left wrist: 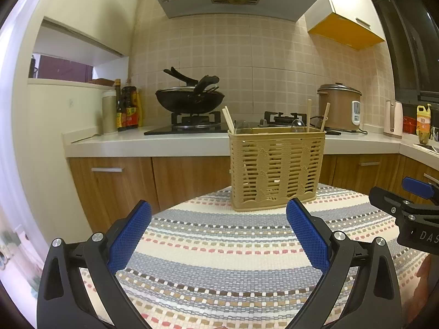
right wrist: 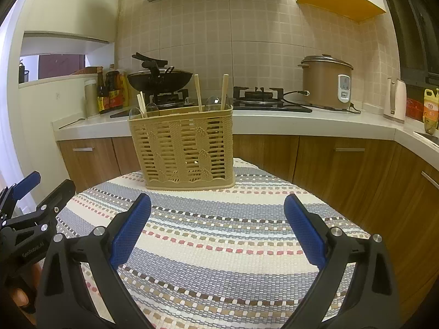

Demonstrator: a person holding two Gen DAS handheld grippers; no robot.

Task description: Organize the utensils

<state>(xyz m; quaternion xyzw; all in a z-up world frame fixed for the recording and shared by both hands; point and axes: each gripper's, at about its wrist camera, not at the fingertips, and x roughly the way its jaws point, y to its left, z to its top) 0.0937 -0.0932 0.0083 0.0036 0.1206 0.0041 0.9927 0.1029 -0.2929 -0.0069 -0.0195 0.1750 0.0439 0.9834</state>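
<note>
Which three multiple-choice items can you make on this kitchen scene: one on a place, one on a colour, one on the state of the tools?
1. Where does the utensil basket stand?
A. on the striped mat
B. on the stove
C. in the sink

2. What colour is the basket?
A. blue
B. beige
C. black

3. How are the left tool and right tool?
A. both shut on chopsticks
B. one open, one shut
C. both open, empty

Answers:
1 A, its base rests on the striped mat.
2 B, its slotted walls are beige.
3 C, blue pads stand wide apart with nothing between.
</note>
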